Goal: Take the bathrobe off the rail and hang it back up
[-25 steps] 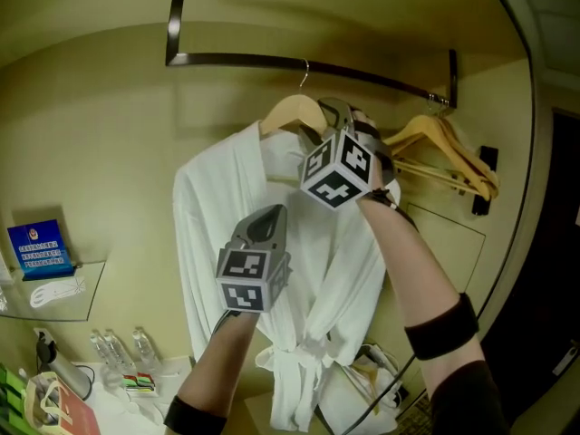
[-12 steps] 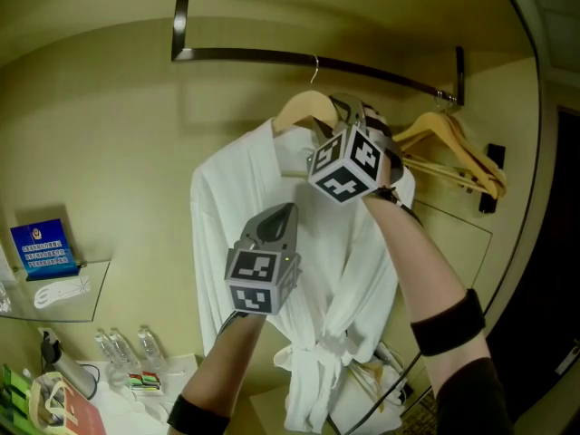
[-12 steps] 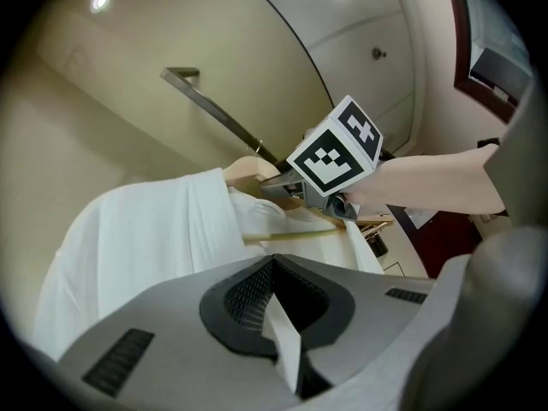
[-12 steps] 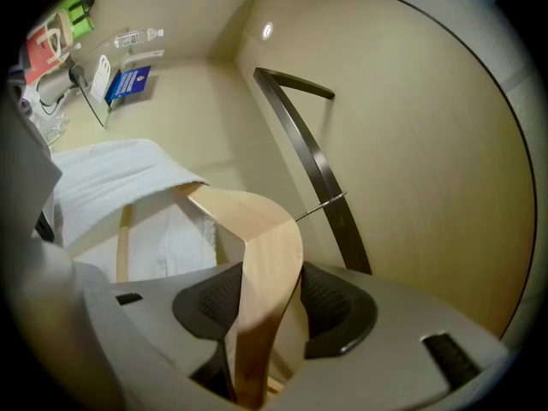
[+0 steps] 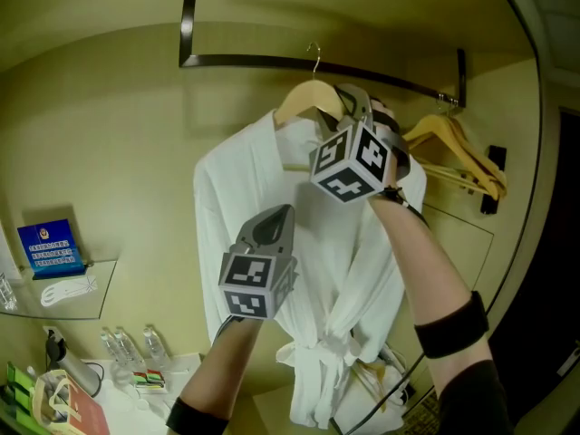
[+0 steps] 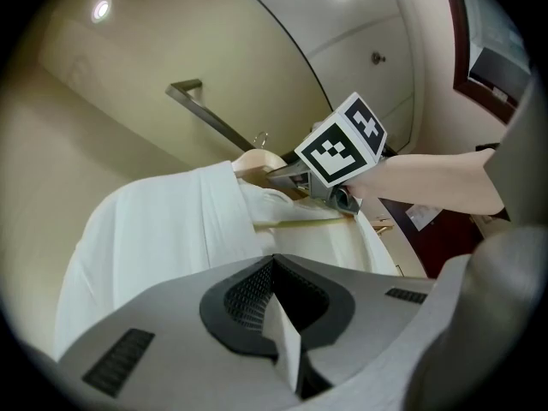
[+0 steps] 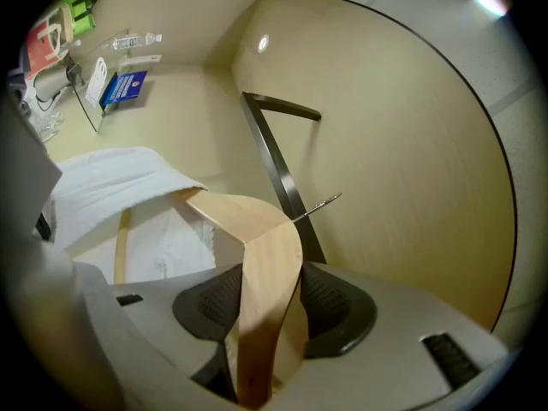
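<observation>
A white bathrobe [image 5: 272,198] hangs on a wooden hanger [image 5: 308,105] just under the dark rail [image 5: 254,61]. The hanger's wire hook [image 5: 314,54] pokes up above the rail line; I cannot tell whether it still rests on it. My right gripper [image 5: 349,98] has just been closing, and its pads now press on the hanger's arm [image 7: 270,264] near the neck. My left gripper [image 5: 276,214] is shut, lower down in front of the robe's chest and pointing up at it. A thin white sliver shows between the left jaws; what it is I cannot tell.
Two bare wooden hangers [image 5: 453,148] hang at the rail's right end, close to my right hand. A glass shelf [image 5: 86,302] with a blue sign [image 5: 50,247] is on the left wall. Water bottles [image 5: 136,347] stand below. A dark doorway lies at the right.
The right gripper has lifted the hanger, and the robe with it, a little up and to the right; the hook sits higher against the rail. The left gripper has barely moved.
</observation>
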Tool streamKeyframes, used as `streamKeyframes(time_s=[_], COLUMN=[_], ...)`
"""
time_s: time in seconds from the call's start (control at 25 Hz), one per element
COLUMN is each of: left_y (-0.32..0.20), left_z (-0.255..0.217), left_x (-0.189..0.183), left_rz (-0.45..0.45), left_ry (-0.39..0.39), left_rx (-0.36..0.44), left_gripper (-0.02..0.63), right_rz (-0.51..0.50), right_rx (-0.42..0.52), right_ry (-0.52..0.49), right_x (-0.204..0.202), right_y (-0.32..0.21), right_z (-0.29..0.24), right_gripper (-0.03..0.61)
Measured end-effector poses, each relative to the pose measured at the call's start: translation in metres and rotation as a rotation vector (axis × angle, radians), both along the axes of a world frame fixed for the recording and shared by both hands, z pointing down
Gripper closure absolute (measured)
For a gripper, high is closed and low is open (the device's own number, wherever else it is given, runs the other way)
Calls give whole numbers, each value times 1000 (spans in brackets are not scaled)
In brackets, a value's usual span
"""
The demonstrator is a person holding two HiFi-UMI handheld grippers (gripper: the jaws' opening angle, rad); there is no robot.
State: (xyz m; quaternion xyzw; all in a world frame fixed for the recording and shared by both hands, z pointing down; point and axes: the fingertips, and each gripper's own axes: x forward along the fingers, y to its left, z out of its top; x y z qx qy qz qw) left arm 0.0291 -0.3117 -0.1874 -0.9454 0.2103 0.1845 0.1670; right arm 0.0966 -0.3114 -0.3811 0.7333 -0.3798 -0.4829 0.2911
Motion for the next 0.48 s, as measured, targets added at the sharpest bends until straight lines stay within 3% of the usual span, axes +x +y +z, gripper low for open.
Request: streamKeyframes(time_s=[0.24,0.48], left_y=[17,30], left_z=[13,61], left_x=[-1,-2], left_rz=[-7,-39], left_ry=[-14,-59], left_rx=[0,-50], left_gripper=[612,612], right_rz=[-44,-128], right_rx=[6,-31], right_ry=[-20,-68], right_x=[-1,-5], right_y=[14,17], right_z=[23,78], right_gripper=[371,371])
